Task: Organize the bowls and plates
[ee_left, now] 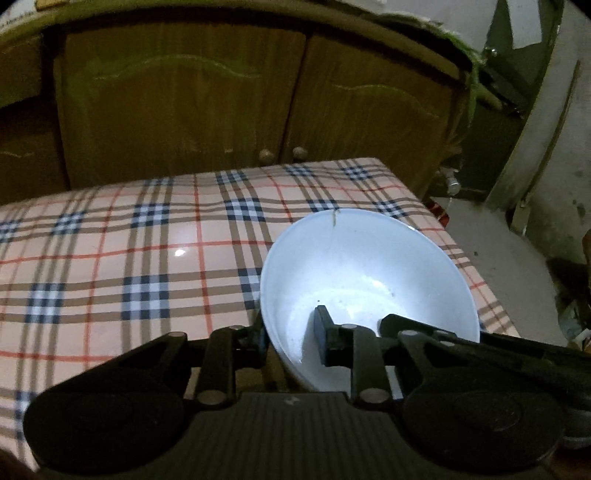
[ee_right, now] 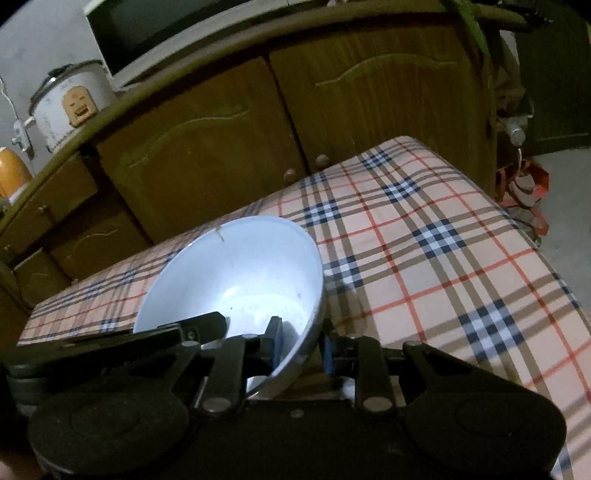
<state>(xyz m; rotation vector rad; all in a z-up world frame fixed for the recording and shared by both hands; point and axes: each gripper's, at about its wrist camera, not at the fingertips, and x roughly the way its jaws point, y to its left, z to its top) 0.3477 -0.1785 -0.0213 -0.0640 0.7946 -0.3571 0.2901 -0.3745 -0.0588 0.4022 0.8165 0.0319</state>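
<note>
A white bowl (ee_left: 362, 266) is held over the plaid-covered table (ee_left: 110, 258). My left gripper (ee_left: 291, 332) is shut on its near-left wall, one finger inside and one outside. In the right wrist view the same bowl (ee_right: 236, 269) is clamped by my right gripper (ee_right: 301, 343) on its near-right wall, also one finger inside and one outside. The other gripper's finger shows inside the bowl in each view. The bowl has a small chip or mark at its far rim and looks empty.
A wooden cabinet (ee_left: 221, 103) with two knobbed doors stands right behind the table. On its top are a rice cooker (ee_right: 70, 103) and a microwave (ee_right: 166, 29). The table's right edge drops to a grey floor (ee_left: 509, 266) with clutter.
</note>
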